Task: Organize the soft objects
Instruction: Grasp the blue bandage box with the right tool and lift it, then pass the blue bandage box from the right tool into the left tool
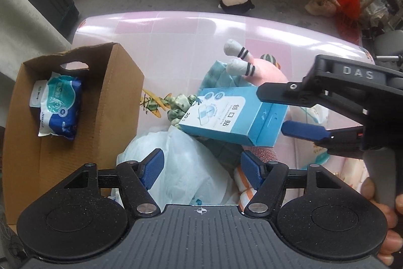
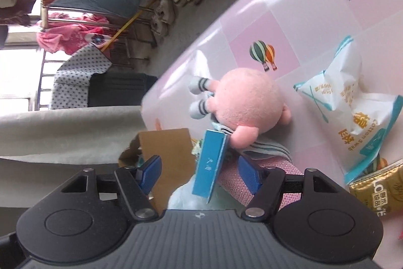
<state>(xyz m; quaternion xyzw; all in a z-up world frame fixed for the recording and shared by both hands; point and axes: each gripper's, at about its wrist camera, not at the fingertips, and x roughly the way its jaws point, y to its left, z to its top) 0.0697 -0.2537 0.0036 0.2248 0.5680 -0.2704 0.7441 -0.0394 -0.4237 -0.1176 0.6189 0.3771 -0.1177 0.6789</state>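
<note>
While open, left gripper (image 1: 201, 168) hovers beside cardboard box (image 1: 121, 82) edge.

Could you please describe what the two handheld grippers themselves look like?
Both are black, with ribbed grey bodies, round black discs at either side and blue ribbed finger pads. The right gripper shows "DAS" lettering, silver screws and a grey handle; the left gripper has a crosshair mark.
</note>
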